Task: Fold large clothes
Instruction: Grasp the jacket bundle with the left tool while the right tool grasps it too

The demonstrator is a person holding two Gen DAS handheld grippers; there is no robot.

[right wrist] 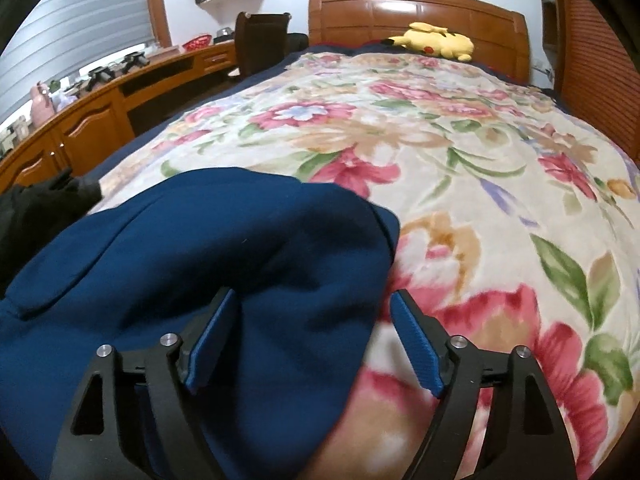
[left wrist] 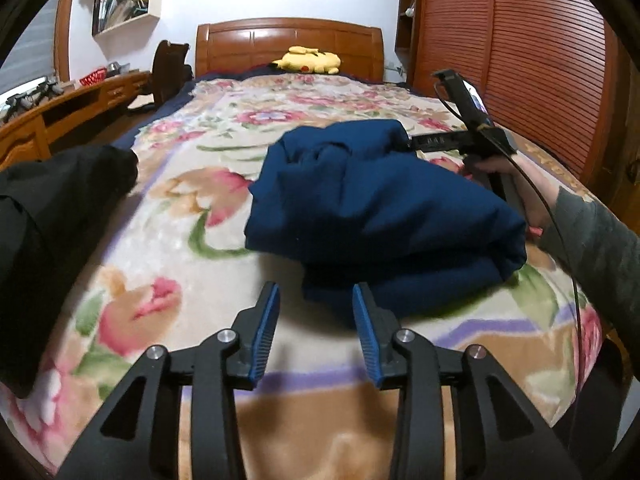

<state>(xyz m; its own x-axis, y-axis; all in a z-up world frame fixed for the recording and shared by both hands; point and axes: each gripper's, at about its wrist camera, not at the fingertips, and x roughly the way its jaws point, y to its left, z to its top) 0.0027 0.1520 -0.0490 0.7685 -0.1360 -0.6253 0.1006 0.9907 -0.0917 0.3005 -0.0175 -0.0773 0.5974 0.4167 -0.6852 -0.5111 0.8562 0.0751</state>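
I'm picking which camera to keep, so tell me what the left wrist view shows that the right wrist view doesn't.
Only the left wrist view shows the right claw from outside at the blue garment, with the person's hand and grey sleeve. Only the right wrist view shows the pink bottle on the desk. Both show the garment, black clothing, floral blanket, yellow plush and headboard.

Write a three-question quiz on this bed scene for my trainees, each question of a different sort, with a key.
1. True or false: the left gripper is shut on the blue garment.
2. Which lies at the headboard? A) yellow plush toy B) red pillow C) folded towel
3. Fill in: the right gripper is open, with blue cloth between its ___.

Key: 1 false, it is open and holds nothing; 2 A; 3 fingers.
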